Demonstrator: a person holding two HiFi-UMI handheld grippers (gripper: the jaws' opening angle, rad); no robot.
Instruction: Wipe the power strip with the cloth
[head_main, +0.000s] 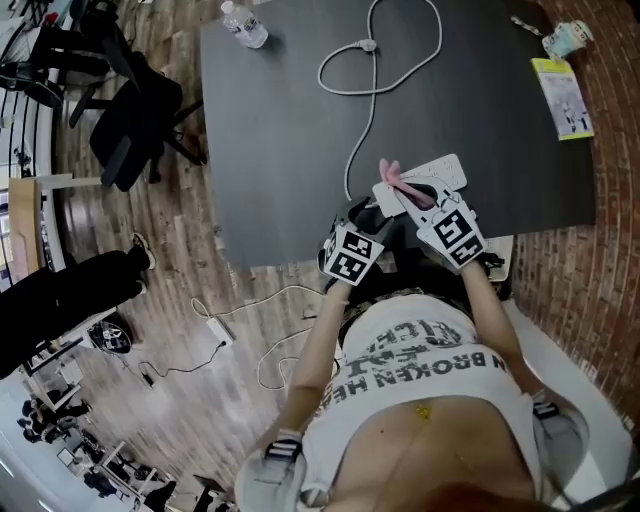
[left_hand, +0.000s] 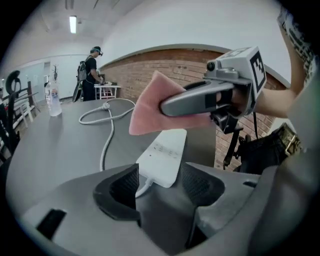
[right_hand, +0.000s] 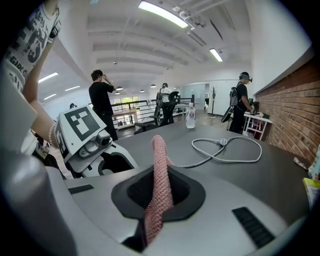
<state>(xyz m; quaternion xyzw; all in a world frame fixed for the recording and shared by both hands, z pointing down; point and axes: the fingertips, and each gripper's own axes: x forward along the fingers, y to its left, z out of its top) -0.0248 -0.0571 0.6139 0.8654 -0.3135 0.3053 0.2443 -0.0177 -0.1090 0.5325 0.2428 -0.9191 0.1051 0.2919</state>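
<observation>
The white power strip (head_main: 437, 173) (left_hand: 162, 156) lies flat on the dark grey table (head_main: 280, 150), close to the table edge nearest the person. Its white cord (head_main: 372, 75) (left_hand: 107, 137) (right_hand: 227, 150) runs away from the power strip into a wide loop that ends in a plug (head_main: 368, 45).

The left gripper (head_main: 368, 212) (left_hand: 160, 186) (right_hand: 112, 164) is released. Its jaws stand apart on either side of the power strip's cord end, and whether the pads touch the casing cannot be told. The right gripper (head_main: 405, 196) (left_hand: 167, 106) (right_hand: 159, 189) is clenched on the pink cloth (head_main: 398, 183) (left_hand: 150, 102) (right_hand: 159, 175). It holds the cloth just above the far half of the power strip, and a free corner of the cloth sticks up beyond the jaws.

The small grey marks on top of the power strip are too small to read. The person's white shirt (head_main: 425, 365), on the near side of the power strip, carries grey block print in which "IN BROKEN" can be read; the rest is cut off.

Far beyond the power strip a clear water bottle (head_main: 243, 22) (left_hand: 53, 97) (right_hand: 190, 116) stands at the table's far corner. A yellow leaflet (head_main: 565, 95) lies well to the power strip's right, its print too small to read
</observation>
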